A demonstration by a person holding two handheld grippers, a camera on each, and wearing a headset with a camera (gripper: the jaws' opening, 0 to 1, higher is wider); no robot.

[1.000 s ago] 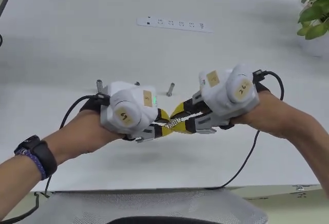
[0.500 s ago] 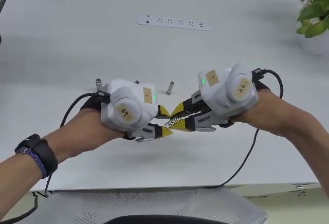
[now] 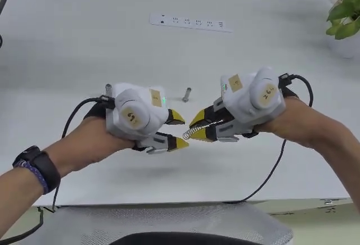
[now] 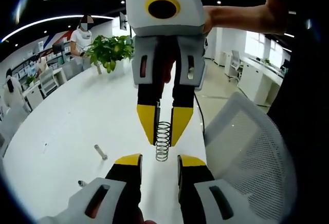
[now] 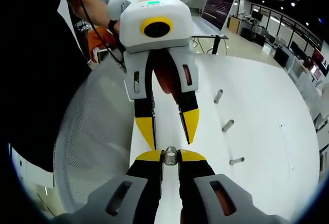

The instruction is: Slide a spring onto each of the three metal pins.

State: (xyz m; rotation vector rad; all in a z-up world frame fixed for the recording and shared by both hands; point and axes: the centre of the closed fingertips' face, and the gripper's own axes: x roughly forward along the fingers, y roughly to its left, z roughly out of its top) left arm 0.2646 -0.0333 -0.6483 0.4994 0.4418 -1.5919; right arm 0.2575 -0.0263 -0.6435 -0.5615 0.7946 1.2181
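- Handover of the spring [image 3: 193, 132] is wrapping up: a second ago both grippers were closing in on it together, and now the left gripper [image 3: 184, 131] is drawing back from it.
- Left gripper's jaws are standing spread wide, gripping nothing. In the left gripper view the spring's free end is reaching toward the gap between its tips, with air on either side.
- Right gripper [image 3: 195, 127] is now carrying the spring alone. Its jaws are pressing in on one end of the coil, kept apart only by the coil's own width.
- Seen from the right gripper view, the coil is sitting end-on right at the tips, and the rest is sticking straight out ahead toward the left gripper.
- Pins [image 5: 227, 126] are resting on the table [image 3: 253, 42] beyond both grippers, well apart from the spring. In the right gripper view three are showing to the right of its jaws, and none seems to be wearing a spring.
- Judging from this, the spring is being set up for threading, held by one end with its far end open. The left gripper is coming free to fetch or steady a pin, so the first of the three fits is probably not yet done.
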